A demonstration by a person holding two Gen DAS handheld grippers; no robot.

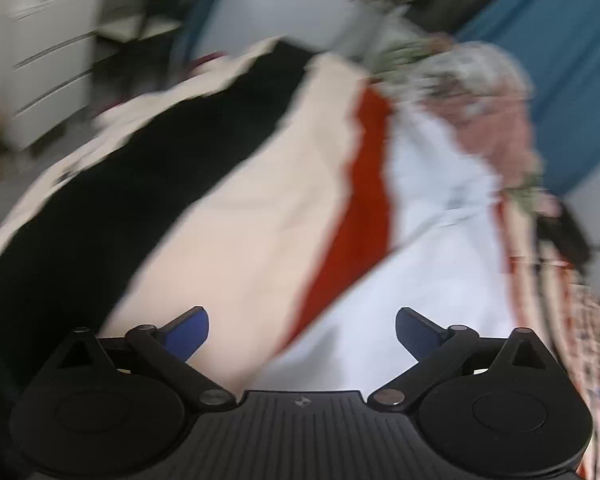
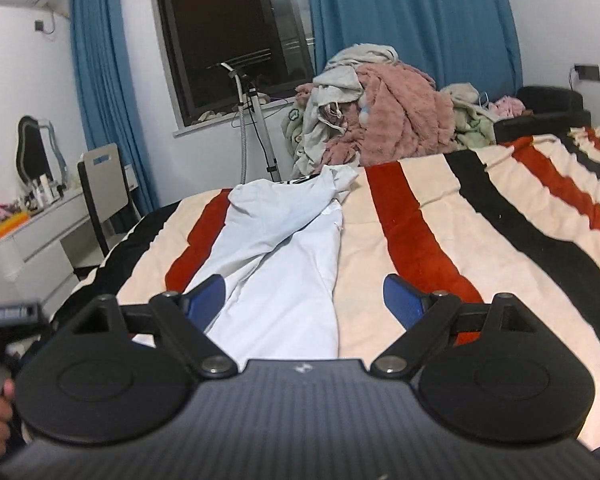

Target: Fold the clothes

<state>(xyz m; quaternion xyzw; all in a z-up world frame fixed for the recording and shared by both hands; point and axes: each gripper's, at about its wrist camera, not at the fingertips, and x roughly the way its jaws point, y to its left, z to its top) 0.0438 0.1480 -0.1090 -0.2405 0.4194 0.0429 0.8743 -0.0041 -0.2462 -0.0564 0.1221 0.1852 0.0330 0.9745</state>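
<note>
One white garment (image 2: 276,248) lies stretched lengthwise on the bed, along a red stripe of the blanket (image 2: 440,216) toward its left side, its far end bunched near the far edge and its near end running under the right gripper (image 2: 304,296). That gripper's two blue-padded fingers stand wide apart above the cloth, pressing on nothing; the left one overlaps the garment in the view, the right one sits over bare blanket. In the blurred left wrist view the same garment (image 1: 432,208) shows as a pale sheet beside a red stripe, and the left gripper (image 1: 302,330) is likewise spread wide and holds nothing. The blanket is cream with red and black stripes. At the bed's far edge rises one pile (image 2: 384,116) of pink, grey and green clothes. Behind it hang two blue curtains (image 2: 412,16) on either side of one dark window (image 2: 236,32). Left of the bed stand one white dresser (image 2: 32,240) and one chair (image 2: 100,184).
</note>
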